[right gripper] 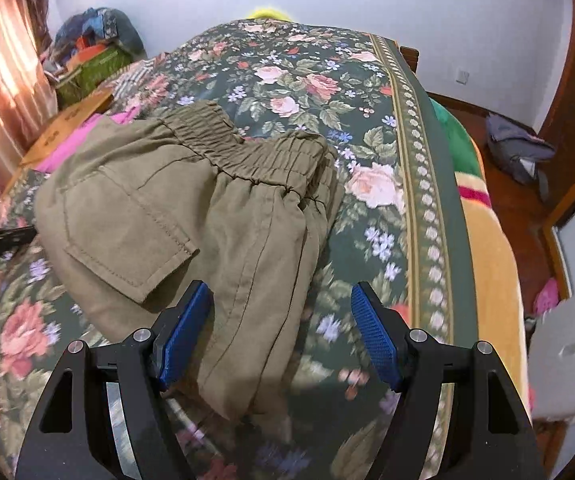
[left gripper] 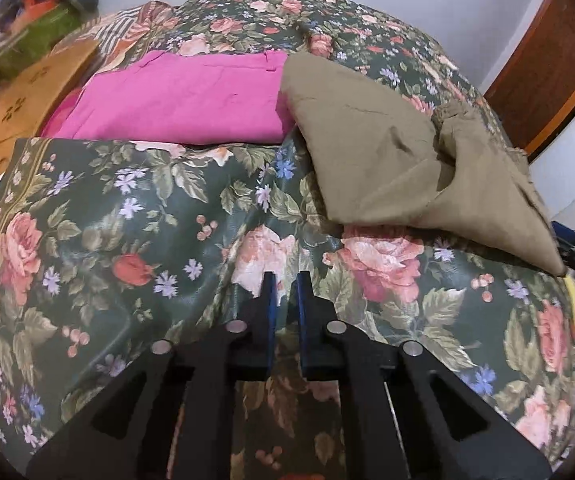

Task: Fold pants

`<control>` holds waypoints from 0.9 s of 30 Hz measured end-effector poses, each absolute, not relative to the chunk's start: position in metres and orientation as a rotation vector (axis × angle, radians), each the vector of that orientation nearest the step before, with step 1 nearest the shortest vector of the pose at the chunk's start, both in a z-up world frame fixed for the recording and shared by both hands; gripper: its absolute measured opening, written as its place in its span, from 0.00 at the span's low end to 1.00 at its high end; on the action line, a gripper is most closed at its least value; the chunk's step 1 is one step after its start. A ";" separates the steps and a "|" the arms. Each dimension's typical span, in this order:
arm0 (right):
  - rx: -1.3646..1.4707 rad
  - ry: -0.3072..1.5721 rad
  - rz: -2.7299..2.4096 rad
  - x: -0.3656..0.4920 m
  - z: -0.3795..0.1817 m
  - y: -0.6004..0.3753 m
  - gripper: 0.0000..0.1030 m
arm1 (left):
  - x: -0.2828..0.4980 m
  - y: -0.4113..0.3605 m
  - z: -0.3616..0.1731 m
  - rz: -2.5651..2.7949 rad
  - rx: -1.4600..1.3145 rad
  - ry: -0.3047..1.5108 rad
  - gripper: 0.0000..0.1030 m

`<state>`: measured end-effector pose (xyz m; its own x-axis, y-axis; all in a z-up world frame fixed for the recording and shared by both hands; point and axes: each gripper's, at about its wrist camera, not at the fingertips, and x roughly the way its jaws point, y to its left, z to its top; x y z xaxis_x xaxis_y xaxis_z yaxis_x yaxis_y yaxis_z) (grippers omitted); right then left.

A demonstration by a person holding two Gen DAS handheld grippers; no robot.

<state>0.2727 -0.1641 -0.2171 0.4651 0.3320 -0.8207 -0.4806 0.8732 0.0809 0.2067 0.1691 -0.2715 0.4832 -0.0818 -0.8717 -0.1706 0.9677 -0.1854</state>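
Note:
Olive-green pants (right gripper: 191, 216) lie folded in a bundle on the floral bedspread (right gripper: 367, 128), elastic waistband at the far end and a patch pocket on top. In the left wrist view the pants (left gripper: 387, 152) lie ahead and to the right. My right gripper (right gripper: 281, 292) is open, its jaws wide apart just above the near end of the bundle, holding nothing. My left gripper (left gripper: 286, 280) has its jaws nearly together with a narrow gap, empty, low over bare bedspread (left gripper: 127, 232), apart from the pants.
A folded pink garment (left gripper: 175, 100) lies beyond the left gripper, beside the olive pants. A cardboard box (left gripper: 19, 100) and a pile of bags (left gripper: 35, 12) sit at the far left. The bed's right edge (right gripper: 487, 240) drops to a wooden floor with a grey bag (right gripper: 519, 152).

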 end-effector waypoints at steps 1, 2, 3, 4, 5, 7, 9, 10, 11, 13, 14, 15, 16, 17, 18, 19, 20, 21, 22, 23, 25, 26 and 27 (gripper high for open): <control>-0.182 0.963 0.499 0.276 -0.218 -0.163 0.67 | 0.206 0.171 -0.267 0.060 -0.260 1.058 0.08; -0.196 0.960 0.494 0.279 -0.219 -0.162 0.67 | 0.208 0.173 -0.262 0.069 -0.256 1.049 0.08; -0.210 0.956 0.488 0.281 -0.220 -0.162 0.67 | 0.211 0.175 -0.257 0.072 -0.258 1.041 0.08; -0.234 0.947 0.477 0.284 -0.222 -0.160 0.67 | 0.213 0.176 -0.252 0.069 -0.267 1.031 0.09; -0.254 0.940 0.468 0.286 -0.223 -0.159 0.67 | 0.217 0.177 -0.247 0.061 -0.280 1.021 0.10; -0.280 0.937 0.442 0.294 -0.226 -0.159 0.67 | 0.227 0.177 -0.237 0.048 -0.295 0.998 0.21; -0.273 0.954 0.436 0.301 -0.227 -0.161 0.67 | 0.239 0.174 -0.227 0.041 -0.283 0.976 0.25; -0.263 0.969 0.443 0.304 -0.225 -0.163 0.67 | 0.248 0.170 -0.223 0.029 -0.275 0.967 0.25; -0.254 0.982 0.449 0.307 -0.224 -0.164 0.67 | 0.257 0.167 -0.220 0.013 -0.268 0.962 0.25; -0.239 0.986 0.452 0.308 -0.216 -0.168 0.67 | 0.274 0.159 -0.217 -0.014 -0.249 0.959 0.25; -0.237 0.974 0.453 0.308 -0.212 -0.170 0.67 | 0.284 0.155 -0.217 -0.022 -0.235 0.963 0.25; -0.231 0.954 0.456 0.307 -0.205 -0.172 0.67 | 0.296 0.150 -0.219 -0.032 -0.220 0.971 0.25; -0.224 0.940 0.460 0.308 -0.201 -0.172 0.67 | 0.305 0.147 -0.222 -0.041 -0.215 0.978 0.25; -0.218 0.929 0.464 0.309 -0.197 -0.173 0.67 | 0.313 0.144 -0.226 -0.054 -0.214 0.989 0.25; -0.213 0.917 0.470 0.310 -0.193 -0.173 0.67 | 0.321 0.142 -0.230 -0.068 -0.218 1.003 0.25; -0.209 0.905 0.476 0.311 -0.189 -0.172 0.67 | 0.330 0.141 -0.236 -0.076 -0.225 1.017 0.25; -0.206 0.893 0.484 0.313 -0.187 -0.170 0.68 | 0.336 0.139 -0.240 -0.081 -0.229 1.028 0.25; -0.204 0.887 0.493 0.316 -0.186 -0.167 0.68 | 0.342 0.138 -0.245 -0.084 -0.229 1.035 0.25; -0.204 0.883 0.504 0.320 -0.187 -0.163 0.68 | 0.348 0.138 -0.249 -0.078 -0.224 1.038 0.25; -0.209 0.883 0.510 0.323 -0.190 -0.160 0.68 | 0.352 0.139 -0.251 -0.071 -0.222 1.038 0.25; -0.233 0.893 0.516 0.332 -0.199 -0.150 0.68 | 0.362 0.143 -0.258 -0.069 -0.231 1.044 0.25; -0.246 0.900 0.517 0.335 -0.204 -0.146 0.68 | 0.367 0.146 -0.262 -0.062 -0.229 1.052 0.25; -0.258 0.908 0.519 0.338 -0.209 -0.143 0.68 | 0.372 0.149 -0.266 -0.052 -0.226 1.059 0.25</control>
